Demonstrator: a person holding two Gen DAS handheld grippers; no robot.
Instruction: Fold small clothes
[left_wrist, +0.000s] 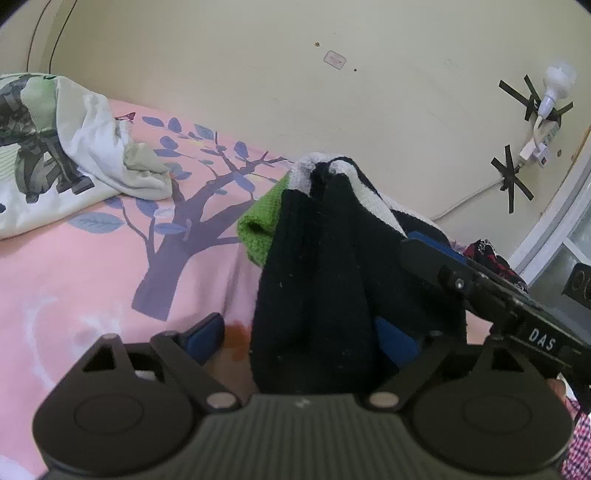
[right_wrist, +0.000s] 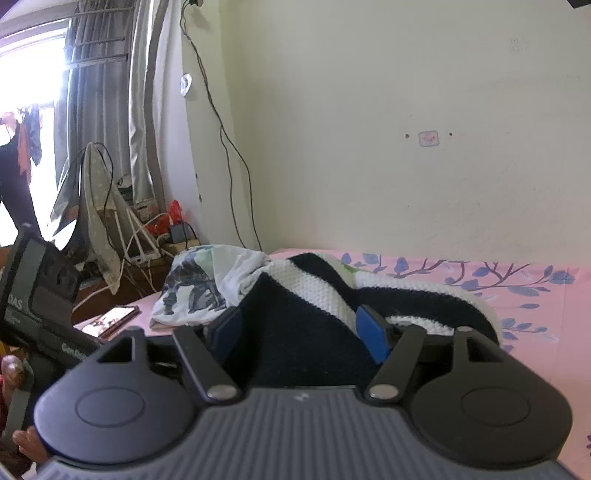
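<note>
A black knit garment with white stripes and a green part (left_wrist: 314, 266) hangs bunched between the blue pads of my left gripper (left_wrist: 303, 339), lifted above the pink bed sheet (left_wrist: 74, 280). The jaws stand wide with the cloth between them. In the right wrist view the same black and white garment (right_wrist: 303, 314) fills the space between the blue pads of my right gripper (right_wrist: 303, 332), whose jaws also stand apart. The right gripper body (left_wrist: 491, 291) shows at the right of the left wrist view.
A white and green printed T-shirt (left_wrist: 48, 147) lies crumpled at the far left of the bed; it also shows in the right wrist view (right_wrist: 199, 288). A phone (right_wrist: 110, 319) lies at the bed's edge. A wall runs behind the bed. Cables and clutter (right_wrist: 147, 236) stand beside it.
</note>
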